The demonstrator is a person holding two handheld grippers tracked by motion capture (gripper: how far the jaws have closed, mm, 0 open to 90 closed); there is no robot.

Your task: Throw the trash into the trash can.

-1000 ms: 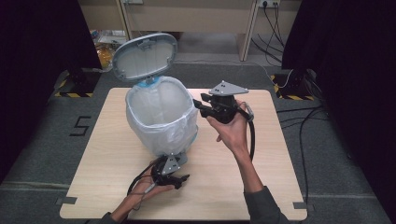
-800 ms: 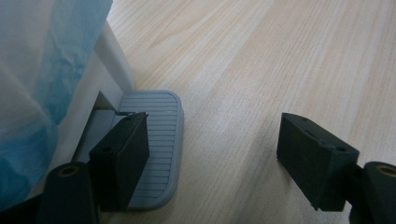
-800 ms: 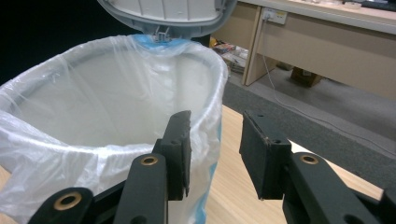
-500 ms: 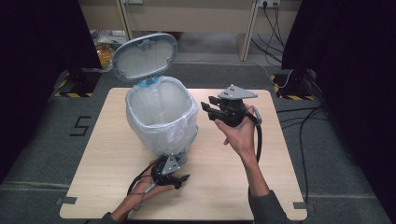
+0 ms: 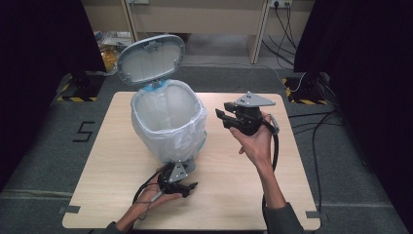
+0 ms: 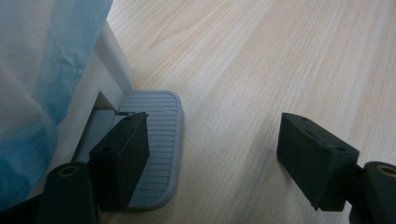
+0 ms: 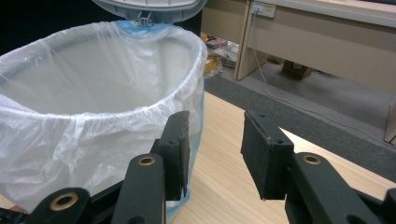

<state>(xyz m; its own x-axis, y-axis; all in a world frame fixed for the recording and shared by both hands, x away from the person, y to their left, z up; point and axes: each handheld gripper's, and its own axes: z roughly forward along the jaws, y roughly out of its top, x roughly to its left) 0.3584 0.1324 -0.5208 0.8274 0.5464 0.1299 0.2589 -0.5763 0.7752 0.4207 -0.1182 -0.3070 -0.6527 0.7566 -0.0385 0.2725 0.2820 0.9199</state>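
At lower centre, the left gripper [image 5: 187,186], fingers open, pressed the pedal [image 6: 152,149], holding the bin [image 5: 168,124] lid [image 5: 151,58] up. The right gripper [image 5: 223,117], fingers open and empty, hovered beside the bag [image 7: 93,135]; gripping its rim probably comes next.

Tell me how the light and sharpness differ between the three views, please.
High view: dark surroundings, the pale wooden table evenly lit and sharp. Left gripper view: the grey ribbed pedal is sharp, the translucent bin bag close and blurred. Right gripper view: the same bag has soft glare at its rim.
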